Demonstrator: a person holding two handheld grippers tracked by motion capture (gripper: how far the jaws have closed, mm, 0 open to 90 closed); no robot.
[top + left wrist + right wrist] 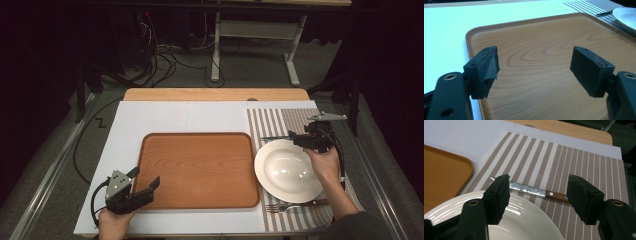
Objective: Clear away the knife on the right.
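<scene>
high view, inspection notes. right gripper (298, 138) hangs over the far rim of the white plate (287, 170), at about 12 o'clock of that plate, and points toward the knife (274, 137) on the striped placemat (280, 120). right gripper view: knife (531, 190) lies flat on the placemat just beyond the plate rim, blade toward the wooden tray (441, 175), brown handle toward the gripper's right side. jaws stand partly open with nothing between the pads; no contact with the knife. left gripper (142, 187) rests at 7 o'clock of the tray (200, 170), jaws wide apart and empty. left gripper view confirms bare tray (544, 50) beyond the pads. a fork (292, 206) lies at 6 o'clock of the plate, untouched.

judgement: step in hand is the reach for the knife. recommended practice: carry the jaws clear of the plate rim before descending, since the blade lies close beside it. take the handle rather than the thin blade, which sits low on the mat and may slip. turn the wrist so the pads close across the handle's width. close only once both pads straddle it.
</scene>
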